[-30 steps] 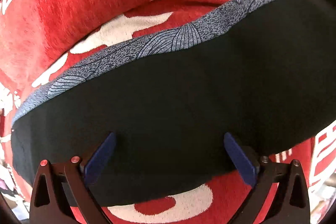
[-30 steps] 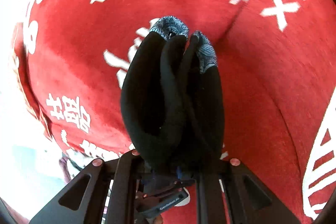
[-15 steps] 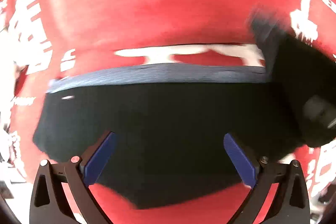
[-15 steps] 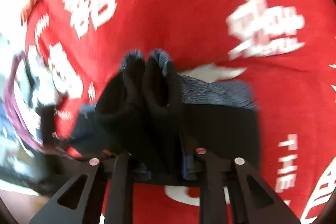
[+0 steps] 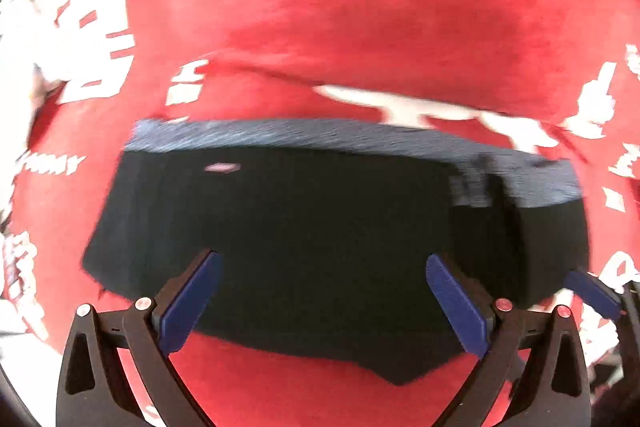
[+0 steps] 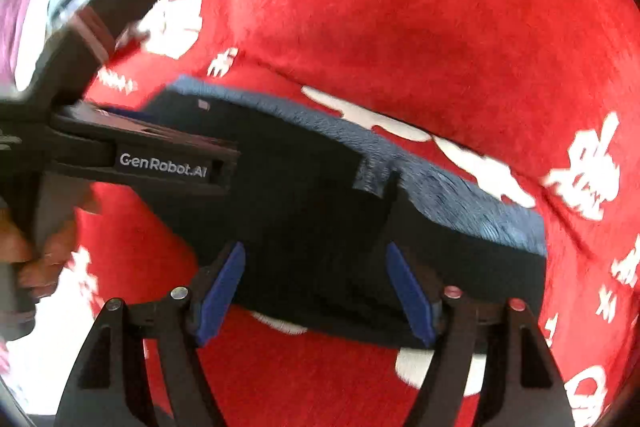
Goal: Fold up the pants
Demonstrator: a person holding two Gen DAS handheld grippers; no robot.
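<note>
The black pants (image 5: 320, 227) lie folded in a flat stack on the red cloth, with a blue-grey patterned band (image 5: 304, 137) along the far edge. My left gripper (image 5: 324, 291) hovers open over their near edge, its blue pads wide apart and gripping nothing. In the right wrist view the pants (image 6: 320, 195) run slantwise, a folded layer on top at the right. My right gripper (image 6: 316, 287) stands above them with its jaws opening; the cloth lies below the pads and is not pinched. The left gripper (image 6: 216, 163) reaches in from the left, held by a hand (image 6: 36, 259).
A red cloth (image 5: 360, 7) with large white characters covers the whole surface under the pants. One blue pad of the right gripper (image 5: 592, 291) shows at the right edge of the left wrist view. Bright clutter lies beyond the cloth's left edge.
The right gripper, earlier shut on a bunched fold of the pants, carried it across and let go; that fold now lies on the stack. The left gripper shifted along the pants, still open.
</note>
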